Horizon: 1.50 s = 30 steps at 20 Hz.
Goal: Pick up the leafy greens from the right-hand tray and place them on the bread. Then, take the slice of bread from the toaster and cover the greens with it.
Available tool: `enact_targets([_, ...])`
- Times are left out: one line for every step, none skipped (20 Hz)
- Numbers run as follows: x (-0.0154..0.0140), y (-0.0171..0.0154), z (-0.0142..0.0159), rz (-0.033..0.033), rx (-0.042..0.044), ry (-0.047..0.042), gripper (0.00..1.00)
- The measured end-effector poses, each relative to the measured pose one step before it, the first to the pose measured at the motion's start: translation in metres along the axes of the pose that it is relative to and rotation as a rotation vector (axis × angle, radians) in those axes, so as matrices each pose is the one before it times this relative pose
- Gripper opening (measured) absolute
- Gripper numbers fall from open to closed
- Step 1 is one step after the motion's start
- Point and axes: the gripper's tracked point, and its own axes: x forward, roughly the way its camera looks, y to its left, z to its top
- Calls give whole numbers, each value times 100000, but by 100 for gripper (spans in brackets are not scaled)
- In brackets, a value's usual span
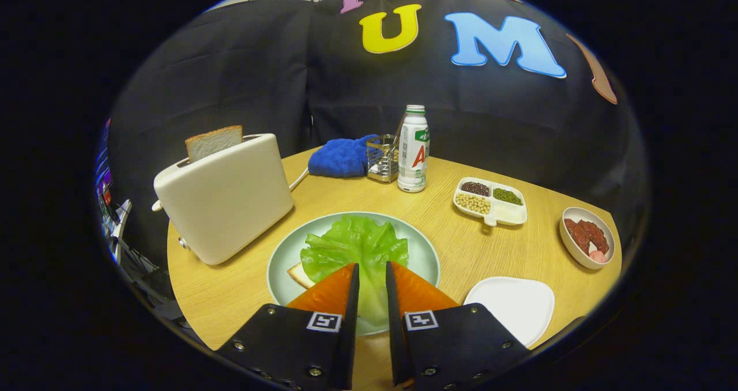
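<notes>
Lettuce [354,247] lies spread over the bread [299,275] on the round pale-green plate [424,258] just ahead of the fingers, with only a corner of the slice peeking out from under the leaf on the left. The gripper [372,270] hovers above the near side of the plate, its fingers drawn narrow with a slim gap between them and nothing caught there; the leaf seems to lie below them, not pinched.

By the look of it the greens are placed, so the step in hand is fetching the second slice [214,142], which stands upright in the slot of the toaster [225,198], beyond the fingers and off to their left. To do it well, the fingers would need to spread wider than the slice is thick, come down over its top edge, and close on the two flat faces, then lift straight up so the crust does not drag on the slot.

That slice looks soft and porous with a browner crust, so a light squeeze should do. The toaster is smooth, cream and rounded. The leaf is crinkled and glossy. The white tray [513,304] just right of the fingers is smooth and flat.
</notes>
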Motion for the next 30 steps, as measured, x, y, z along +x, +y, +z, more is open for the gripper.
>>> enact_targets([-599, -57, 626, -1168, 898, -2683, 26])
enact_targets([-703, 282, 720, -447, 1054, -3206, 26])
enact_targets([-1025, 797, 890, 920, 1017, -3785, 26])
enact_targets([-489, 581, 758, -16, -178, -3436, 43])
enact_targets([-837, 706, 727, 235, -948, -3010, 46])
enact_targets([-570, 647, 700, -435, -1441, -2928, 47])
enact_targets([-634, 826, 636, -342, -1290, -2647, 47])
enact_targets([-448, 988, 660, 126, -934, -2549, 47])
enact_targets([-304, 1028, 539, 36, -167, -2596, 47])
enact_targets([-285, 1079, 474, 188, 102, -2216, 47])
enact_targets([-214, 1088, 433, 398, 470, -2031, 47])
enact_targets([-9, 1137, 518, 627, 151, -1988, 47])
enact_targets([-67, 980, 397, 118, -351, -1254, 47])
enact_targets([36, 662, 388, -402, -253, -1118, 47])
enact_targets([245, 786, 257, -329, 225, -1099, 47])
enact_targets([269, 771, 311, -230, 965, -588, 47])
enact_targets([340, 966, 307, 196, 1446, -691, 47])
enact_targets([340, 808, 176, -13, 1373, -514, 47])
enact_targets([540, 770, 286, -120, 1055, -711, 47])
enact_targets([422, 1160, 454, 651, 320, -1032, 47])
enact_targets([481, 1274, 421, 749, 215, -1516, 47])
enact_targets([738, 1206, 101, 818, -208, -763, 47])
enact_targets([623, 1239, -323, 1820, 152, 57, 47])
enact_targets([839, 1236, -232, 1422, -200, 393, 47])
enact_targets([700, 823, -293, 36, -907, 890, 47])
enact_targets([737, 557, -270, -328, -572, 658, 47])
enact_targets([736, 748, -147, 282, -469, 404, 47])
enact_targets([793, 490, -80, -752, -254, 277, 47])
enact_targets([513, 576, -173, -1073, 133, 323, 47])
enact_targets([541, 609, -79, -1459, 180, 733, 47])
